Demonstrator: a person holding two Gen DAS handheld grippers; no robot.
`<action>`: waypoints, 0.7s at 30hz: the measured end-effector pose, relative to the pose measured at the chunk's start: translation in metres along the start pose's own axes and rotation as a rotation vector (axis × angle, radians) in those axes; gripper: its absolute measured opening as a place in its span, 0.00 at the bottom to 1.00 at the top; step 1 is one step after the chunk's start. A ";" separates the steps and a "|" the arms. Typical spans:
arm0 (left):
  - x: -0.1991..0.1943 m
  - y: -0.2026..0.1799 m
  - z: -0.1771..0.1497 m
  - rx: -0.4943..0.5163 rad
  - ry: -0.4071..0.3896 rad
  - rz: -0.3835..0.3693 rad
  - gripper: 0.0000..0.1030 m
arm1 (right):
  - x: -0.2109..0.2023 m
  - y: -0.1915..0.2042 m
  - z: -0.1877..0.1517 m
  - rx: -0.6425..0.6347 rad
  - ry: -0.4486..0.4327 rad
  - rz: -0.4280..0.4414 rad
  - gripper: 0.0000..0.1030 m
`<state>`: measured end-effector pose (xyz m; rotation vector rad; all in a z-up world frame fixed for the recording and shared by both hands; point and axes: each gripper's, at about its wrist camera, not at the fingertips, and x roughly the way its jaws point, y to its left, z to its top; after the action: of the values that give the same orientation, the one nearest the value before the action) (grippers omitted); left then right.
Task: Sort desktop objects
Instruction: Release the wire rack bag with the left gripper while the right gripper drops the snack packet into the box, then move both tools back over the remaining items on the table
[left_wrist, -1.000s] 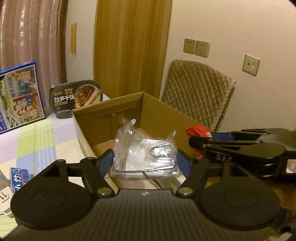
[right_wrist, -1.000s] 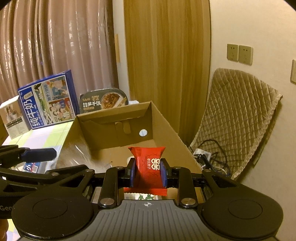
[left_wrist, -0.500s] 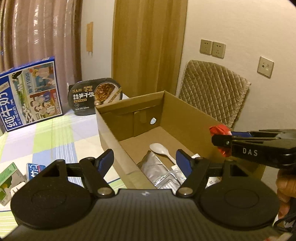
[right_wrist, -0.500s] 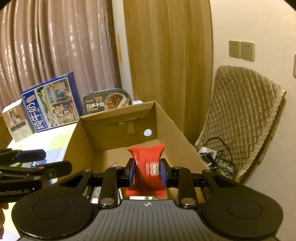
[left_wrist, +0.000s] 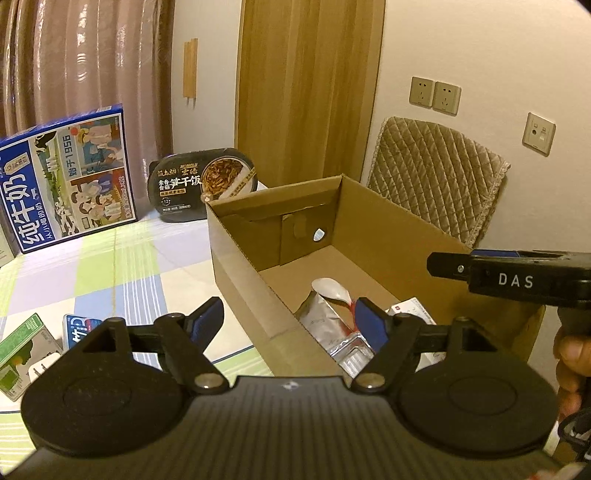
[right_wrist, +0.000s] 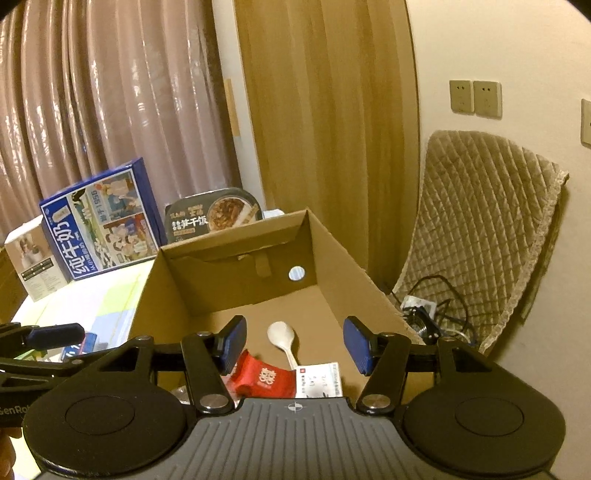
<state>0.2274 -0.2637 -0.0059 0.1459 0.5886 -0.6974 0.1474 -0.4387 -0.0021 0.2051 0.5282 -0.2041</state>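
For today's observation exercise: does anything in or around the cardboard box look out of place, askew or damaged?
Nothing looks damaged or spilled. Inside the cardboard box the red packet lies tilted, beside a white spoon and a paper slip, a loose pile rather than a fault.

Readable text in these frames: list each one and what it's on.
"DAS": side of the right gripper.
"纯牛奶" and "1956": blue milk box.
"笋干饭": black meal tray.
"GenRo", cut off: left gripper.
Red packet, white card, green box: print too small to read.
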 end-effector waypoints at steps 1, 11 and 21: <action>-0.001 0.001 0.000 -0.001 0.000 0.001 0.72 | 0.000 0.001 0.000 -0.002 0.001 0.001 0.54; -0.008 0.017 -0.003 -0.024 -0.005 0.025 0.76 | 0.003 0.015 -0.001 -0.016 -0.002 0.020 0.55; -0.018 0.057 -0.012 -0.068 0.016 0.115 0.77 | 0.010 0.065 -0.001 -0.091 -0.027 0.144 0.55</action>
<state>0.2479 -0.2064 -0.0098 0.1215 0.6135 -0.5647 0.1714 -0.3775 0.0015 0.1509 0.4930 -0.0423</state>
